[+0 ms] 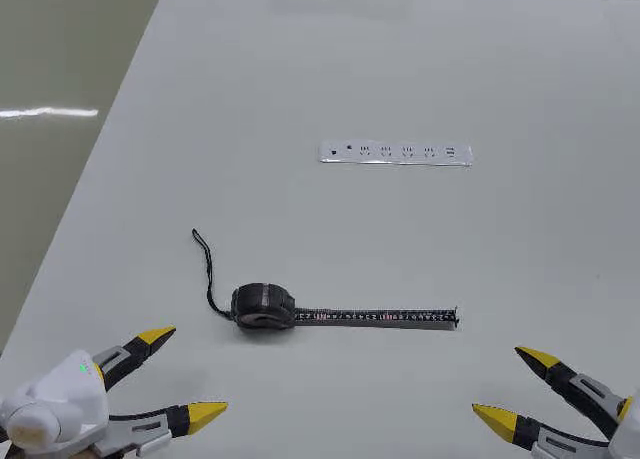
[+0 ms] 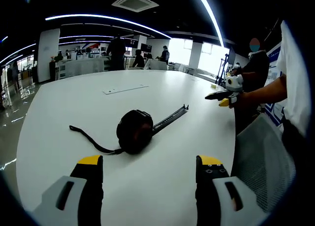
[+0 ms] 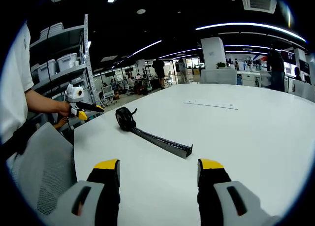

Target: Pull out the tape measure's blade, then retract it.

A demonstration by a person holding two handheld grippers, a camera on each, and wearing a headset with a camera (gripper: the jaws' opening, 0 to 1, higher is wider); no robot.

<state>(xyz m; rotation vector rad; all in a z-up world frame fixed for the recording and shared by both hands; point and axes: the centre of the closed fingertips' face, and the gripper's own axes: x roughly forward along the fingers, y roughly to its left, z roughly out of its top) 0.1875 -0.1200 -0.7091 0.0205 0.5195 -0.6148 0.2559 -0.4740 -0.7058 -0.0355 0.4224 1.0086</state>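
A black tape measure (image 1: 263, 306) lies on the white table (image 1: 350, 69), its blade (image 1: 380, 317) drawn out to the right and flat on the surface, ending in a hook (image 1: 455, 318). A black wrist strap (image 1: 205, 269) trails from the case to the upper left. My left gripper (image 1: 180, 374) sits open at the bottom left, below and left of the case. My right gripper (image 1: 515, 384) is open at the bottom right, below the blade's tip. In the left gripper view the case (image 2: 135, 131) lies ahead of the jaws; in the right gripper view the blade end (image 3: 184, 150) does.
A white power strip (image 1: 396, 152) lies further back on the table. The table's left edge (image 1: 90, 169) drops to a green floor. Shelving with bins (image 3: 61, 63) and people stand in the background of the gripper views.
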